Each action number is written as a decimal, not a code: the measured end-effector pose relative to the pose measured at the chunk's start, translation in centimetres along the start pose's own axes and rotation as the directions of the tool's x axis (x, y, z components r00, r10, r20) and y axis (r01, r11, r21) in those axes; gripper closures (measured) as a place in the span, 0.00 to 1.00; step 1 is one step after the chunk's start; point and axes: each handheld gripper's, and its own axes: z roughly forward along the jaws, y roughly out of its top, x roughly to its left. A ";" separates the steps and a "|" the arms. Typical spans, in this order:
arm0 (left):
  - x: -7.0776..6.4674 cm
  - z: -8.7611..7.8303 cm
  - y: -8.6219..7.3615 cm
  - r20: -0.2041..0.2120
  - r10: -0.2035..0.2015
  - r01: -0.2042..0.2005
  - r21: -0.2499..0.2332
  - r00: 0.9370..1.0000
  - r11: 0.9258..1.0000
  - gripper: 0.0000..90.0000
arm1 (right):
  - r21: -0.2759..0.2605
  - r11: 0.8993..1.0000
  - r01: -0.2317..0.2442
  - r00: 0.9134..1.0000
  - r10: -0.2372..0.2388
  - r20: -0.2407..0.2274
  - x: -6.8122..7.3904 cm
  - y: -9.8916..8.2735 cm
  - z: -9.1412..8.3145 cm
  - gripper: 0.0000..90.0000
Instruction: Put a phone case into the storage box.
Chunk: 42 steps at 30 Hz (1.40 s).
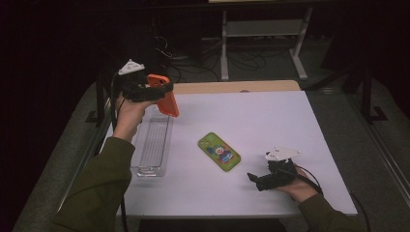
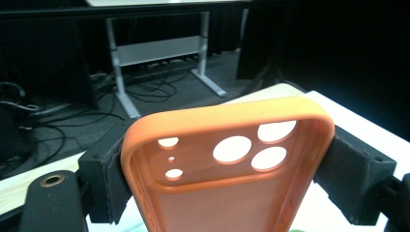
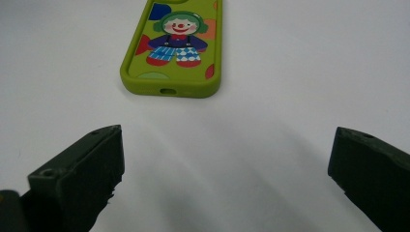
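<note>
**Orange case held aloft at left, clown case flat at centre**

At about 10 o'clock on the white table (image 1: 270, 121), the left hand (image 1: 126, 113) holds the left gripper (image 1: 159, 89) raised above the surface. Its jaws are closed on an orange phone case (image 1: 165, 96), one black pad pressing each long side. In the left gripper view the orange phone case (image 2: 227, 159) shows its hollow inside, with three round camera holes and a few smaller ones near the top edge. The case hangs tilted, its lower end pointing down toward the table.

Just below it, toward 9 o'clock, a clear plastic tray (image 1: 152, 145) lies lengthwise on the table near the left edge.

Near the middle of the table, a green phone case (image 1: 219, 152) with a clown picture lies flat, printed side up, set on a diagonal. In the right gripper view the green phone case (image 3: 175, 46) sits ahead of the jaws, well apart from them.

At about 4 o'clock, the right hand (image 1: 297, 186) rests the right gripper (image 1: 261, 180) low at the table, pointing toward the green case. Its jaws stand wide apart with nothing between them.
</note>
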 end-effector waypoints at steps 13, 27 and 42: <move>1.6 2.0 -0.8 -0.225 -0.023 0.030 0.029 0.974 0.999 0.18 | -0.004 1.000 0.005 1.000 -0.005 0.003 -0.1 0.0 -0.1 0.00; 2.7 5.2 -2.8 -0.366 -0.002 0.039 0.095 0.931 0.995 0.18 | -0.017 1.000 0.003 1.000 -0.002 0.011 -0.2 0.1 -0.3 0.00; 3.9 6.5 -5.1 -0.369 -0.041 0.097 0.134 0.929 0.986 0.18 | -0.018 1.000 -0.003 1.000 0.003 0.013 -0.2 0.1 -0.3 0.00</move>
